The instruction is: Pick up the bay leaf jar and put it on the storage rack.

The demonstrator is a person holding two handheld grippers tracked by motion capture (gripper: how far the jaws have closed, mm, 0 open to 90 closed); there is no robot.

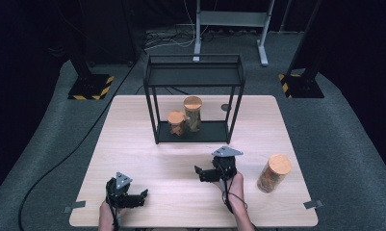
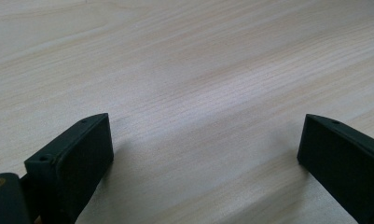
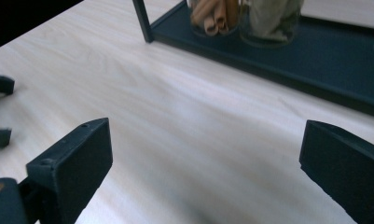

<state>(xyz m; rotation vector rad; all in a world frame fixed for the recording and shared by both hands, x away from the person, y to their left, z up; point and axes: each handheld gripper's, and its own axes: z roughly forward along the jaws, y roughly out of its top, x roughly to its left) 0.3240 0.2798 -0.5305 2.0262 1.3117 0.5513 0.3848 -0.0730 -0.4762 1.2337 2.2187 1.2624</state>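
1. Setting: dark studio with grey carpet; pale wooden table (image 1: pixel 133 144) carrying a black two-tier wire shelf (image 1: pixel 194 98) at its far middle.
2. Item in hand: loose cork-lidded jar (image 1: pixel 274 173), upright near the table's right edge, well apart from the shelf and just to the right of your right gripper (image 1: pixel 200 173). Contents look brownish; what they are cannot be told from the high view.
3. Right gripper: jaws spread wide, holding nothing. It points leftward across the table, away from the loose jar; its own view looks past bare wood to the shelf's lower tier.
4. Left gripper (image 1: pixel 143 195): near the front left edge, jaws likewise apart and empty, low over bare wood in its own view.
5. Shelf stock: short jar (image 1: pixel 176 122) and tall jar (image 1: pixel 192 113), both cork-lidded, stand side by side on the lower tier, left of centre. The right gripper view shows rolled brown sticks in one. Upper tier holds nothing.
6. Step, as judged: before the pickup; two jars are shelved and one remains out.
7. Next move calls for: turn your right gripper toward the loose jar, bracket its glass body below the lid, close firmly, keep it upright, then carry it to free room on the shelf.
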